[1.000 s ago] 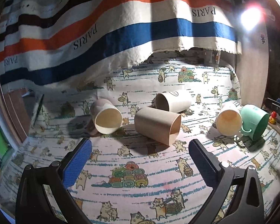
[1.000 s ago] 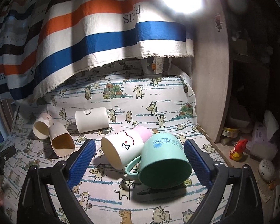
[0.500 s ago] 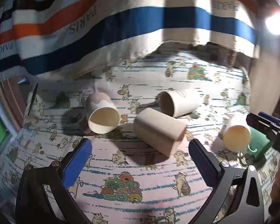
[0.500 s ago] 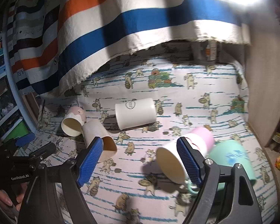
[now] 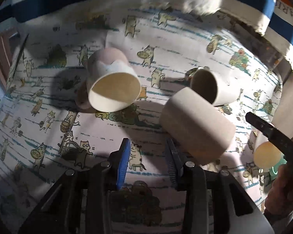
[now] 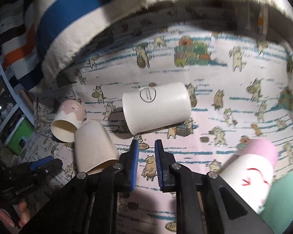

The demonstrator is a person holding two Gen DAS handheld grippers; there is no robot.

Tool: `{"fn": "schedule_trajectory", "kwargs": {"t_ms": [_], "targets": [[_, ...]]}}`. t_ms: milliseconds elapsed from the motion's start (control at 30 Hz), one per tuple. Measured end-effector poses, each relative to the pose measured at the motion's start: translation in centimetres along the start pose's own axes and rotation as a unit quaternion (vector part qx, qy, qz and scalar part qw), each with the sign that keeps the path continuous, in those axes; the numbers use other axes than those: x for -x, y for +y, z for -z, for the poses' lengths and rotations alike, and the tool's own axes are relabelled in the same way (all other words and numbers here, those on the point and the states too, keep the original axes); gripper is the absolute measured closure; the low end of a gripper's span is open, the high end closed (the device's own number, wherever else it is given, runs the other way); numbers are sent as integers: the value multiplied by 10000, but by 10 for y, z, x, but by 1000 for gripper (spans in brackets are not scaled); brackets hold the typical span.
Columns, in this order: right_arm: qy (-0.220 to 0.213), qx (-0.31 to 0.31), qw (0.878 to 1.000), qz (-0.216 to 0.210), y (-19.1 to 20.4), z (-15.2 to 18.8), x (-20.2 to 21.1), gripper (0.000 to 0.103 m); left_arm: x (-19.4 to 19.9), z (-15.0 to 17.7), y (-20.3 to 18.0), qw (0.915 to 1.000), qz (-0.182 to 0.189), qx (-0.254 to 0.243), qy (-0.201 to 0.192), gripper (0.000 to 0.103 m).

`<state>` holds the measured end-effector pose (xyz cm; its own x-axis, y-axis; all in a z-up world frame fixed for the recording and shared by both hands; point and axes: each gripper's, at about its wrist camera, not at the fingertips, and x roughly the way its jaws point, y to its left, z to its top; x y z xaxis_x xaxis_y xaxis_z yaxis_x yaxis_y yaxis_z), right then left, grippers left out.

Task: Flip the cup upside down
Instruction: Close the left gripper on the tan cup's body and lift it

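Note:
Several cups lie on their sides on a cat-print cloth (image 5: 48, 120). In the left wrist view, a pink and white mug (image 5: 111, 85) lies with its mouth toward me, a beige cup (image 5: 197, 130) lies to the right, and a white cup (image 5: 211, 87) lies behind it. My left gripper (image 5: 148, 156) hovers in front of them, jaws narrowed with a gap, holding nothing. In the right wrist view, my right gripper (image 6: 146, 156) is nearly closed and empty, just in front of the white cup (image 6: 156, 107). The beige cup (image 6: 93, 146) and the pink mug (image 6: 68, 120) lie at the left.
A pink-topped white mug (image 6: 252, 171) and a green mug (image 6: 285, 200) lie at the lower right of the right wrist view. A striped blanket (image 6: 68, 19) hangs over the back. A wooden panel (image 5: 287, 101) borders the right side. The left gripper (image 6: 29, 173) shows at the lower left.
Both grippers have narrowed from wide open to nearly closed and moved closer to the cups. The cups have not moved.

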<state>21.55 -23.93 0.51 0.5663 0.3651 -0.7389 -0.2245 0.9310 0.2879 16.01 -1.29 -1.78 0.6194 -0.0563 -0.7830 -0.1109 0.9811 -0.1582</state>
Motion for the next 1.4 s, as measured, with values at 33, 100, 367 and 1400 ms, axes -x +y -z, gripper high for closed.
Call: {"fn": "schedule_trajectory", "kwargs": {"t_ms": [33, 100, 367, 1400], "targets": [[61, 15, 10000, 22, 0, 1, -5, 89, -2, 0, -1, 10000, -48, -16, -8, 68], [147, 126, 9998, 55, 4, 1, -12, 89, -6, 0, -3, 9999, -141, -85, -30, 68], [260, 355, 9977, -518, 21, 4, -13, 89, -16, 2, -13, 9987, -117, -492, 52, 68], [325, 1497, 9859, -668, 86, 101, 83, 89, 69, 74, -13, 9920, 504, -1115, -313, 75]]}}
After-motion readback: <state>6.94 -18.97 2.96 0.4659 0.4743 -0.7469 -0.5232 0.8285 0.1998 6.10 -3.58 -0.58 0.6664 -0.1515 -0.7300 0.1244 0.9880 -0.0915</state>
